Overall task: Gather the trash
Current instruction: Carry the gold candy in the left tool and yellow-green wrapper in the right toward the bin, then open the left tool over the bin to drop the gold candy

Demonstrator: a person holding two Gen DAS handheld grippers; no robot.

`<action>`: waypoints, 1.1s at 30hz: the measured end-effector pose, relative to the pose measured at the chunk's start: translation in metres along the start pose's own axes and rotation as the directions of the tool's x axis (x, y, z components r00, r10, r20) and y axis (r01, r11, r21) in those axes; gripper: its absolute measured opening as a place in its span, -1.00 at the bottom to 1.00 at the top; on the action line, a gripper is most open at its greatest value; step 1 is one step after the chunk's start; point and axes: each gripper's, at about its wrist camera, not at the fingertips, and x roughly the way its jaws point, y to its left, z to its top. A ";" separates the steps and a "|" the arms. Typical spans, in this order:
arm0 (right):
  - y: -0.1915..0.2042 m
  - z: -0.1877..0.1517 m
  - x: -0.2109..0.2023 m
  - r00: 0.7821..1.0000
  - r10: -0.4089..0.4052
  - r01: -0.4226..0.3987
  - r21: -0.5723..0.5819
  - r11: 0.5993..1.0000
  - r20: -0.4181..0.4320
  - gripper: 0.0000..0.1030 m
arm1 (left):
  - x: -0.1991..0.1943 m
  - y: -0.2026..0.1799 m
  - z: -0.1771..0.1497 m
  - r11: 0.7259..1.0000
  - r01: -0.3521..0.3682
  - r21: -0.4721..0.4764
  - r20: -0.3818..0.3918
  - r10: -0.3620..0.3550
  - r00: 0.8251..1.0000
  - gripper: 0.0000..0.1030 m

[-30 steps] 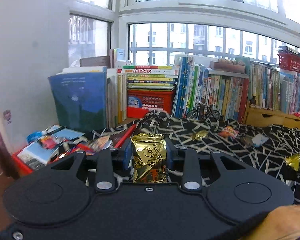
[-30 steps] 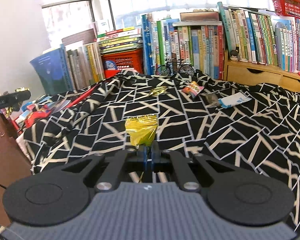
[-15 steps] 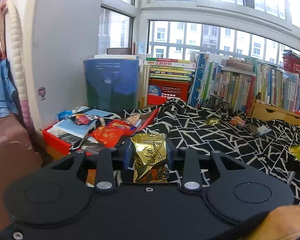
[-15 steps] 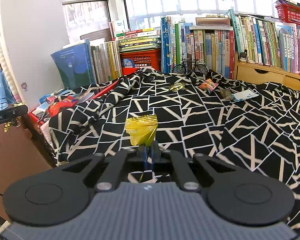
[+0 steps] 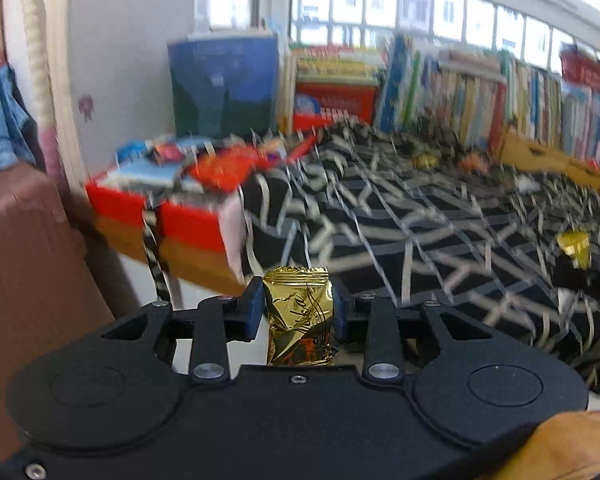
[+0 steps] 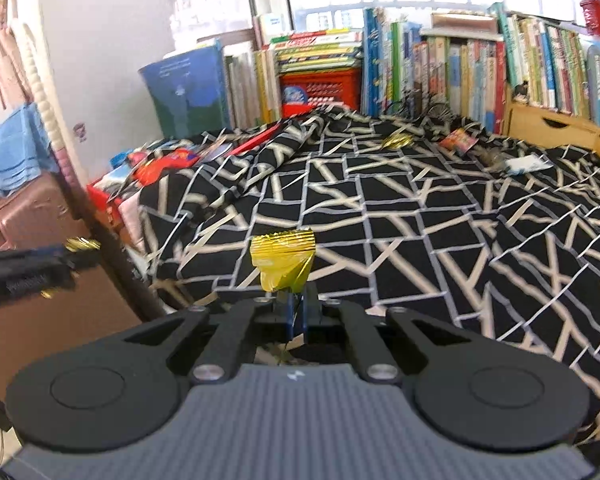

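Left gripper (image 5: 298, 306) grasps an upright gold foil snack packet (image 5: 299, 322) between its blue pads. Right gripper (image 6: 296, 312), jaws clenched, pinches a crumpled yellow foil wrapper (image 6: 283, 258) by its lower end. Beyond lies the black geometric-patterned bedspread (image 6: 420, 216); at 1 o'clock, far side, rest a gold wrapper (image 6: 397, 141), an orange wrapper (image 6: 458, 141) and a white packet (image 6: 527, 165). Books (image 6: 440, 68) line the window.

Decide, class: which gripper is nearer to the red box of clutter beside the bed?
Left. The left gripper, clamping a gold packet, hangs close by the red box. The right gripper, pinching a yellow wrapper, sits farther off over the patterned bedspread.
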 end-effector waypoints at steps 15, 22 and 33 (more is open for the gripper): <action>0.034 -0.019 -0.005 0.988 0.118 -0.121 -0.020 0.992 -0.102 -0.85 | 0.049 -0.019 -0.048 0.998 0.062 0.013 -0.199 -0.058 0.978 -0.24; 0.023 -0.016 -0.004 0.986 0.096 -0.099 -0.012 0.995 -0.133 -0.85 | 0.058 -0.021 -0.041 1.000 0.026 0.008 -0.188 -0.024 0.982 0.53; 0.029 -0.017 0.005 0.980 0.120 -0.125 -0.025 0.992 -0.161 -0.85 | 0.056 -0.006 -0.046 0.999 -0.007 -0.047 -0.226 -0.004 0.974 0.58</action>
